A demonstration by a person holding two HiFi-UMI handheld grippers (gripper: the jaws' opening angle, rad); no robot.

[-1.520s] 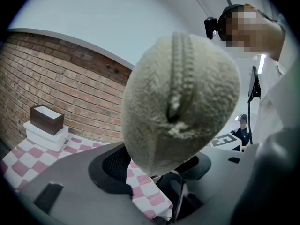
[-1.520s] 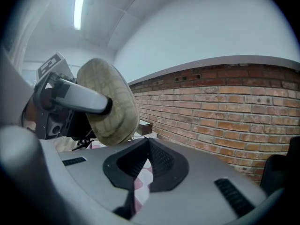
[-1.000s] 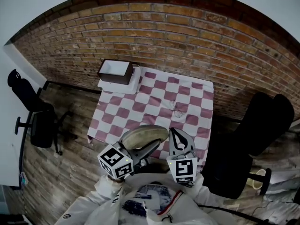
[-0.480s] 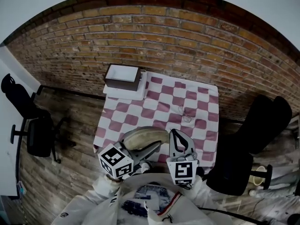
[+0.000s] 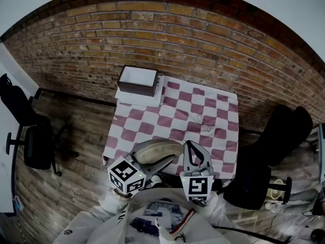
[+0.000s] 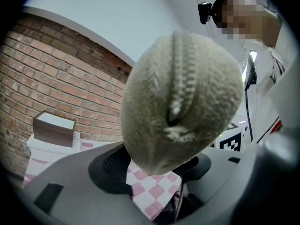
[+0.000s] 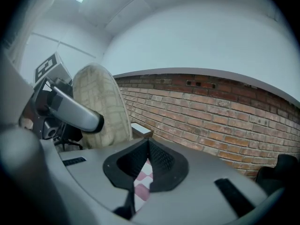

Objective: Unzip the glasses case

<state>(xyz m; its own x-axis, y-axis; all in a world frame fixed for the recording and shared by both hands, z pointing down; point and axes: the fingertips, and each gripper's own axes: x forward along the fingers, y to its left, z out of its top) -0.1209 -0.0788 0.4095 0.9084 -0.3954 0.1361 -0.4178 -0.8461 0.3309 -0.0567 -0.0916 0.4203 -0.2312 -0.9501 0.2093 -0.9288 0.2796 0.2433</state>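
Jaws first: left gripper is clamped on the lower end of the glasses case, pads pressing its sides. Right gripper has its jaws together with nothing between them; only checked cloth shows through the slit.

Position: the case is off the table, carried in the air in front of the person, above the near edge of the table with its red-and-white checked cloth. In the head view the right gripper sits just beside the case, apart from it.

Handling, as a judgement:
- Cover is a grey-beige woven fabric, rounded and pod-shaped. Probably light, with a shell that gives a little under pressure.
- Fabric looks grippy, so slipping is unlikely, but squeezing harder could pinch the zip track shut.
- Zip runs up the middle of the end facing the left gripper view. A puckered spot lies at its lower end; whether that is the pull I cannot tell.
- Best hold: body stays in the left jaws, clear of the zip line, while the right jaws take the small pull tab.

Writing: none readable on the case. Only square black-and-white markers on the gripper cubes. Print on the person's shirt is too blurred.

Also present: brown open box at the far left corner, and a thin wire shape on the cloth, possibly glasses.
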